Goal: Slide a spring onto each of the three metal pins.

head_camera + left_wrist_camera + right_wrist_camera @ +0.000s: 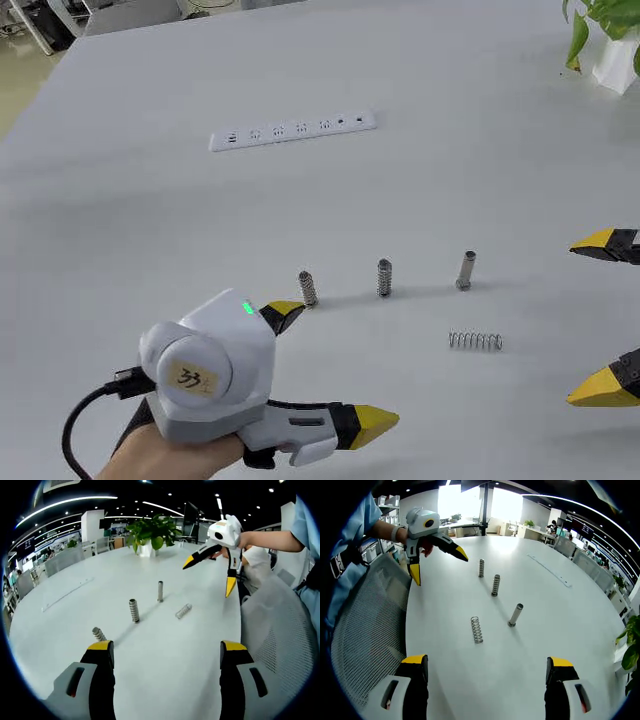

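Two of the three pins are dressed: the far-left pin [308,288] and the middle pin [384,277] each wear a spring. The bare pin [466,270] stands upright at the 3 o'clock end of the row. So I judge the job about two-thirds done, with one spring left to fit.

The loose spring [475,341] lies flat on the table [300,210], near the bare pin at about its 5 o'clock in the head view. Its long axis runs 9 to 3 o'clock there, roughly parallel to the row. In the right gripper view it points almost straight away from the jaws, 6 to 12 o'clock.

My right hand-held gripper [590,316] hangs at the 3 o'clock edge of the head view, jaws wide and empty. My left hand-held gripper [332,366] sits at 7 o'clock, just beside the far-left pin, also wide and empty.

The right one is better placed. I would roll it so the jaws close across the coils near one end, and pinch lightly so the spring does not flatten or spit out. Then I would stand the spring up, centre its open lower end over the pin tip and lower it straight; a tilted approach would likely snag a coil on the pin tip.
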The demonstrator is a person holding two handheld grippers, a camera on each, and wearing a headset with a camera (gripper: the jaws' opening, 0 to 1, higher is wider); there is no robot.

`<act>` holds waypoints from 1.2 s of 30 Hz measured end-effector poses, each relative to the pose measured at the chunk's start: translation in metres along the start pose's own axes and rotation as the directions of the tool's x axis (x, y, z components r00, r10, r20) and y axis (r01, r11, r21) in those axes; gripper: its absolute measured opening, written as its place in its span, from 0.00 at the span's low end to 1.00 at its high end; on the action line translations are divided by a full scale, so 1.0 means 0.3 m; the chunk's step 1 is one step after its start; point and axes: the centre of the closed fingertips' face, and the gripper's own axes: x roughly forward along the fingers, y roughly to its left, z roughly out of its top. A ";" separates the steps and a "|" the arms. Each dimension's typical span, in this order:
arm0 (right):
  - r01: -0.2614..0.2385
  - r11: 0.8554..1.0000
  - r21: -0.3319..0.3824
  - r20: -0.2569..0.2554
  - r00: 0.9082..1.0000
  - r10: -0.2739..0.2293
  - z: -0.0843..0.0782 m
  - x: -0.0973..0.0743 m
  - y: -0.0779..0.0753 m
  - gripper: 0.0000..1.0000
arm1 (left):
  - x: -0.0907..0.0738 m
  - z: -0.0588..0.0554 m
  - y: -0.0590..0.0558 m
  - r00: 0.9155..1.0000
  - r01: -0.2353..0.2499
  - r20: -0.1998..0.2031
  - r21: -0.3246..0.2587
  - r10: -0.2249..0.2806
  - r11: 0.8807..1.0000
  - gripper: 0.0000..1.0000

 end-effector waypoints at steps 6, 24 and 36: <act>-0.003 1.000 -0.003 -0.002 1.000 0.003 -0.005 -0.006 0.023 0.98 | 0.076 0.022 -0.037 0.996 0.084 -0.023 0.053 -0.083 0.995 0.85; 0.019 0.998 0.057 0.024 0.999 -0.021 -0.046 -0.035 0.062 0.98 | 0.230 0.045 -0.104 0.973 0.228 -0.072 0.153 -0.219 0.962 0.76; 0.016 0.993 0.113 0.044 0.999 -0.021 -0.067 -0.038 0.112 0.96 | 0.304 0.053 -0.111 0.952 0.301 -0.113 0.173 -0.285 0.938 0.66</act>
